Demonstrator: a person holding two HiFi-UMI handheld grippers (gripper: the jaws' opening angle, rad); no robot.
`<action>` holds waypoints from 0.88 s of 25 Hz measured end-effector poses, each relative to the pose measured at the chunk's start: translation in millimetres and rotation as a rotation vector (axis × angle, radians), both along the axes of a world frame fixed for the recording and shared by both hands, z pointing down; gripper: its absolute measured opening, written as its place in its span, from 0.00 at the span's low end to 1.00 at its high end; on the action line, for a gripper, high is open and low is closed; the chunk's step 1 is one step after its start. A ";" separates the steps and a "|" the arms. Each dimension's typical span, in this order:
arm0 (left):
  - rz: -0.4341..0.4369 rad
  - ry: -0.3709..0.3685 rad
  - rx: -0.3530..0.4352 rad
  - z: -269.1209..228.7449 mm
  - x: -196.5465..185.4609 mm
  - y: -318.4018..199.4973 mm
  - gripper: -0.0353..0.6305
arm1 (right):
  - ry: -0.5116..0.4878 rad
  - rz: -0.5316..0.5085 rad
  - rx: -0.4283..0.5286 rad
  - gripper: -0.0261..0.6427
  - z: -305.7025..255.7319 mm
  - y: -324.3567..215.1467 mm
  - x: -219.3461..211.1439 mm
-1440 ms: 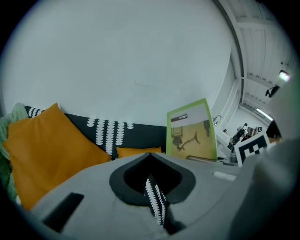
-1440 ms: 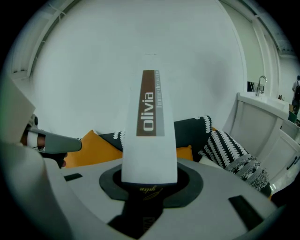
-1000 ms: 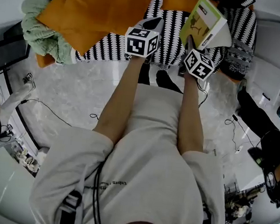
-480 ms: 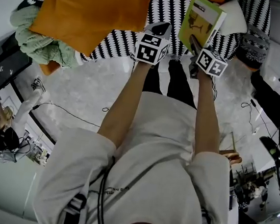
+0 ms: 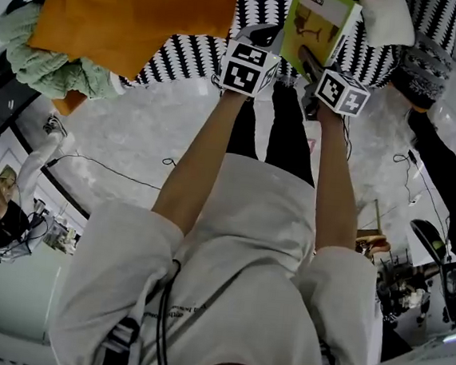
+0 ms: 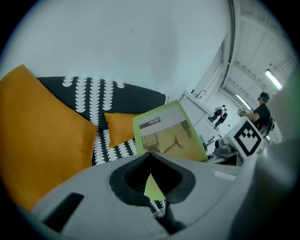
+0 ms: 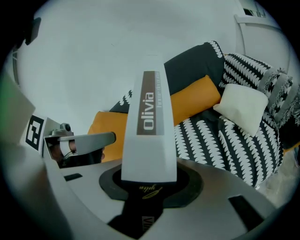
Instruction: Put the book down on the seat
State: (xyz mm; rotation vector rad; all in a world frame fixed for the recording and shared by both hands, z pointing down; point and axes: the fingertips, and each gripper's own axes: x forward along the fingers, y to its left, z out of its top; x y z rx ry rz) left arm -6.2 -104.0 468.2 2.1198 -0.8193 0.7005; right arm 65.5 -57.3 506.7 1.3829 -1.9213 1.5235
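The fingers of the right gripper (image 7: 149,180) are clamped shut on the book (image 7: 149,117), which stands up edge-on out of them. The left gripper (image 6: 150,157) has its fingers drawn together at the tips with nothing between them, and a green sliver of the book shows through the slit behind. Only the right gripper view shows the pale spine, whose brown band reads "olivia"; the script lower down is too dim to read. The left gripper view instead meets the green cover face-on, with a dark title band above a pale picture. The head view alone places things: the book is held up at 12 o'clock over the front of the black-and-white sofa (image 5: 183,61), not lying on the seat, just beside the left gripper. An orange cushion (image 5: 140,9) lies at 11 o'clock, a green blanket (image 5: 43,64) at 10 and a white cushion (image 5: 388,21) at 1.
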 end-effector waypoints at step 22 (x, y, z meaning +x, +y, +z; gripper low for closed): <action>0.096 -0.082 -0.075 156.4 4.1 30.3 0.06 | -0.231 -0.032 -0.055 0.23 128.9 32.2 -8.9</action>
